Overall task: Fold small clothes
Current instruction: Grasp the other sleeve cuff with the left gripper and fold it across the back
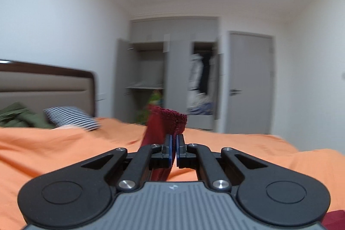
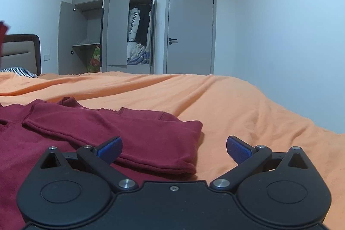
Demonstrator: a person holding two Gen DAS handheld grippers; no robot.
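Lifting a cuff of the maroon garment off the orange bed, my left fingers are clenched on it at twelve o'clock. My right fingers hang released above the folded sleeve, which lies toward eleven o'clock. Next, I judge, the raised cuff must be carried across the body.

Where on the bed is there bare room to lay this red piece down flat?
The widest bare patch is the orange bedspread right of the dark red garment, running out to the bed's far edge. The left side is crowded: red cloth, then the striped pillow and green clothes by the headboard.
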